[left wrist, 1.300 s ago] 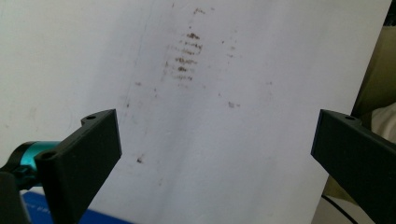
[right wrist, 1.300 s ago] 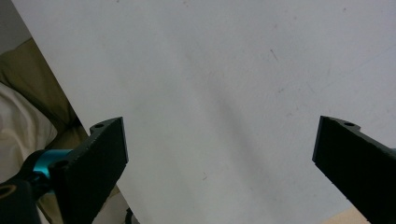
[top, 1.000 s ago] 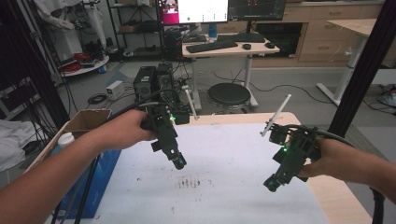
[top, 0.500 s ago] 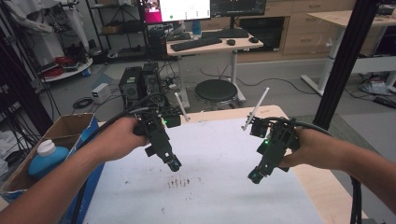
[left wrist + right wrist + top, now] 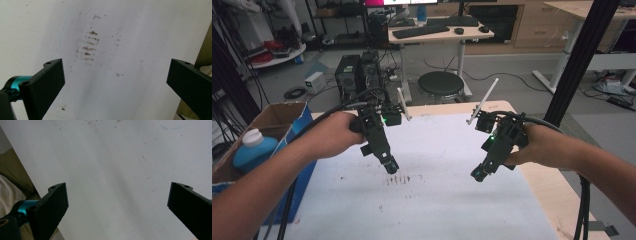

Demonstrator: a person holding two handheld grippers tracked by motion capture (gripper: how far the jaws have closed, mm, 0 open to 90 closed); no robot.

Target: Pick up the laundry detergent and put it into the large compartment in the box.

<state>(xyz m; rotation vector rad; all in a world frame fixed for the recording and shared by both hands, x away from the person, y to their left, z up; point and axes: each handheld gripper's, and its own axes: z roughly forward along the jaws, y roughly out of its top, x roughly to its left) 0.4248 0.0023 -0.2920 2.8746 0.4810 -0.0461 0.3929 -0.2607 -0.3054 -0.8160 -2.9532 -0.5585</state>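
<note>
Left gripper (image 5: 391,167): jaws spread wide, holding nothing, above the white sheet-covered desk (image 5: 437,205). A patch of brown streaked marks (image 5: 89,46) lies just ahead of it. Right gripper (image 5: 478,174): jaws likewise wide and unloaded, well apart from the left, over bare white surface.

We stand in a lab-like workroom: desk with keyboard (image 5: 414,31), computer towers (image 5: 358,75), stool (image 5: 441,85), floor cables (image 5: 512,77).

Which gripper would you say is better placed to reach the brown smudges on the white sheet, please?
Probably the left gripper: it hangs just above the brown smudges, jaws open. The right gripper is farther away.
</note>
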